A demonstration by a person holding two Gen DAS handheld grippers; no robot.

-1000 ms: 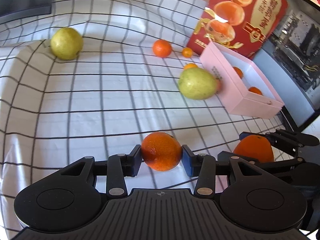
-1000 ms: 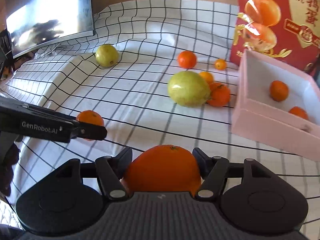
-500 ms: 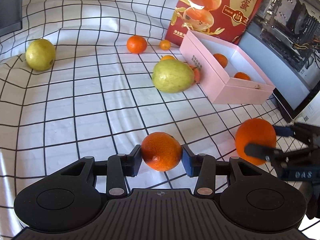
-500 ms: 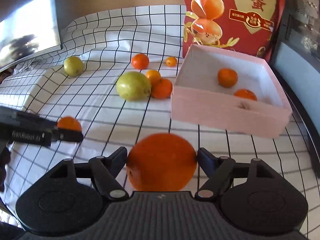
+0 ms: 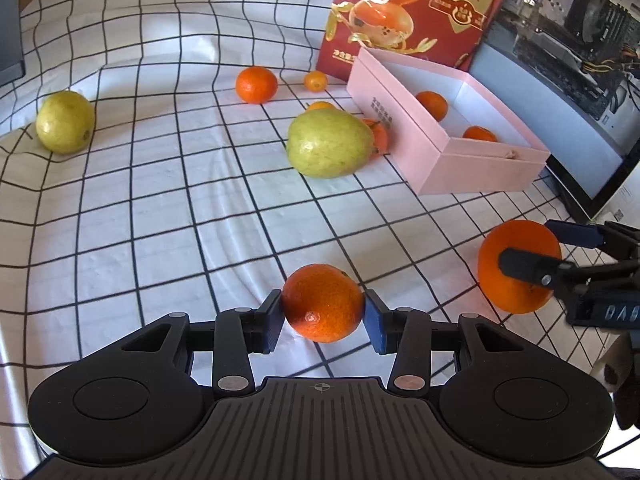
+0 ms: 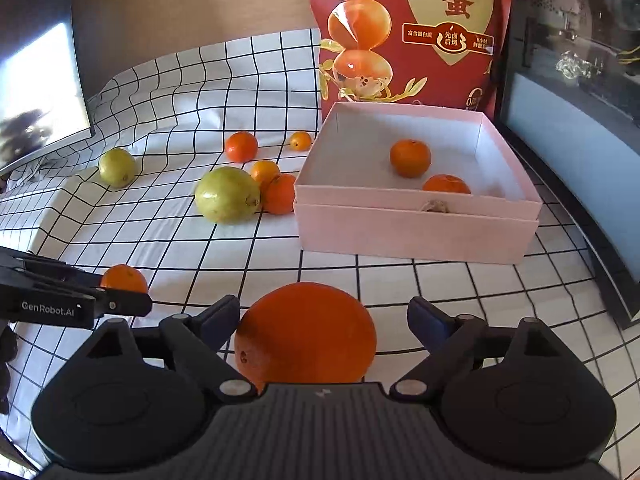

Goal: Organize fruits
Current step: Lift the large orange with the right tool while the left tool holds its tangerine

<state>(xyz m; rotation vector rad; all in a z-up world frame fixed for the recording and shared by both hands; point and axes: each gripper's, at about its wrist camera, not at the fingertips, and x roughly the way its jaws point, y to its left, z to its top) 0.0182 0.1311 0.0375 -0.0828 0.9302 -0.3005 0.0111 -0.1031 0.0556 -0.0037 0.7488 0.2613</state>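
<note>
Orange everywhere on this checked tablecloth (image 6: 192, 240). The left gripper (image 5: 323, 320) has its jaws partly closed, both pads pressed on a small mandarin (image 5: 322, 302), so that one's firmly held. The right gripper (image 6: 316, 318) has just been opening its jaws: they stand wide now with a big orange (image 6: 306, 334) between them, a clear gap on the right side, the left finger close to it but I can't tell if it touches. The pink box (image 6: 412, 236) sits just beyond that orange, in front of a red snack bag (image 6: 412, 28), with two mandarins (image 6: 410, 157) already inside. Left of the box lie a green pear (image 6: 227, 195) with two small oranges tucked against it, plus a yellow-green fruit (image 5: 65, 121) well off to the left.
</note>
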